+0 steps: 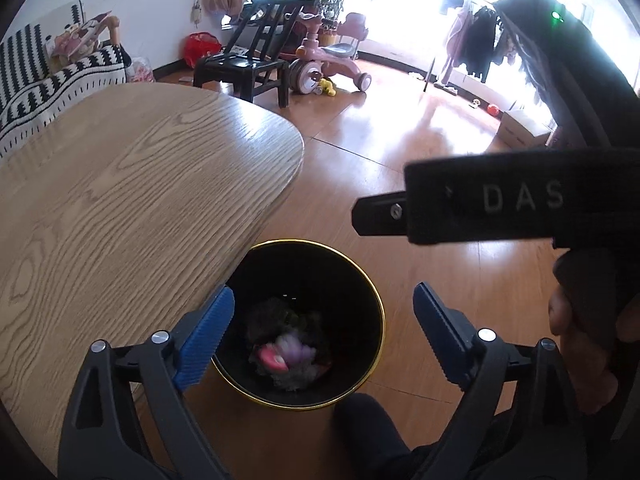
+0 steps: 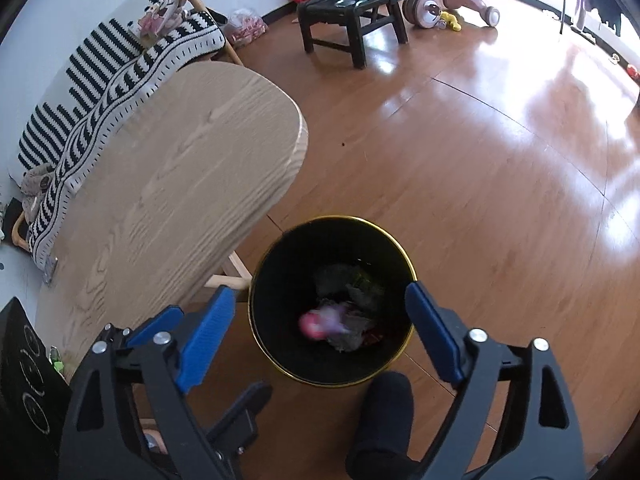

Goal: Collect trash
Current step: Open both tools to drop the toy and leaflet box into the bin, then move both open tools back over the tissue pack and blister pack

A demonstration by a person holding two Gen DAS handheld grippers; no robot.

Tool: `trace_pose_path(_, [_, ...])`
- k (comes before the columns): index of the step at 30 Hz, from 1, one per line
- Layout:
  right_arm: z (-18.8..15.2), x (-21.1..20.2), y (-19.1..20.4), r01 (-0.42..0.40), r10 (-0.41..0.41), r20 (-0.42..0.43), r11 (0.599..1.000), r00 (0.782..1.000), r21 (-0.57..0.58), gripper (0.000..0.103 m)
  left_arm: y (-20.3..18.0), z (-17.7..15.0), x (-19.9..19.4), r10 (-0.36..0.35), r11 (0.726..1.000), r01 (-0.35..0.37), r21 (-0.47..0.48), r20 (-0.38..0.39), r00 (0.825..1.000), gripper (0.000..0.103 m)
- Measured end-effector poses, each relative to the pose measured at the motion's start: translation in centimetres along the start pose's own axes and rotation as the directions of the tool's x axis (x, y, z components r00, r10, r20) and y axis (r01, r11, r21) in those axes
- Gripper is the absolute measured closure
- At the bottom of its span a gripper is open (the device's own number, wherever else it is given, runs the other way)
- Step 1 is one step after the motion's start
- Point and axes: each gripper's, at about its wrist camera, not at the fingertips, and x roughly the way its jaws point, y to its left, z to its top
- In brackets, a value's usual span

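Observation:
A black trash bin with a gold rim (image 1: 376, 300) (image 2: 408, 264) stands on the wooden floor beside the table. Inside lie grey crumpled scraps and a pink and purple piece (image 1: 280, 354) (image 2: 320, 324) that shows blurred. My left gripper (image 1: 324, 320) hangs over the bin's mouth, open, with nothing between its blue pads (image 1: 208, 332). My right gripper (image 2: 320, 304) is also open above the bin, and its pads (image 2: 432, 332) are bare. In the left wrist view the right tool's black housing (image 1: 500, 208) crosses at the right, held by a hand (image 1: 580, 340).
A light wooden table (image 1: 120, 200) (image 2: 180, 160) borders the bin on the left. A dark-clad foot (image 2: 380, 420) rests just in front of the bin. Farther off stand a black chair (image 1: 248, 64), a pink tricycle (image 1: 328, 60), a striped-blanket sofa (image 2: 100, 80) and a clothes rack (image 1: 472, 40).

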Motion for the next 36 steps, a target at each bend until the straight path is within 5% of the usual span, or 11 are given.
trace_pose_path(8, [0.4,-2.5,1.8,-0.016,0.017,0.102,1.000,0.995,-0.014,0.017,1.9,0.5,-3.4,0.032,0.998,-0.029,-0.047,0.051,0.998,0.010])
trace_pose_path(18, [1.0,-5.0,8.6,-0.085,0.107,0.197,0.989,0.975,-0.118,0.015,7.1,-1.3,-11.9,0.177,0.978,-0.159,-0.136,0.133,0.975,0.007])
trace_pose_path(24, [0.4,-5.1,14.8,-0.119,0.166,0.196,0.966,0.967,-0.231,0.015,11.4,-3.1,-17.5,0.289,0.939,-0.250,-0.237,0.148,0.946,0.007])
trace_pose_path(36, [-3.5,-3.6,28.4,-0.231,0.298,0.096,0.872,0.950,-0.431,0.015,19.5,-10.1,-27.6,0.502,0.813,-0.440,-0.381,0.078,0.861,0.007])
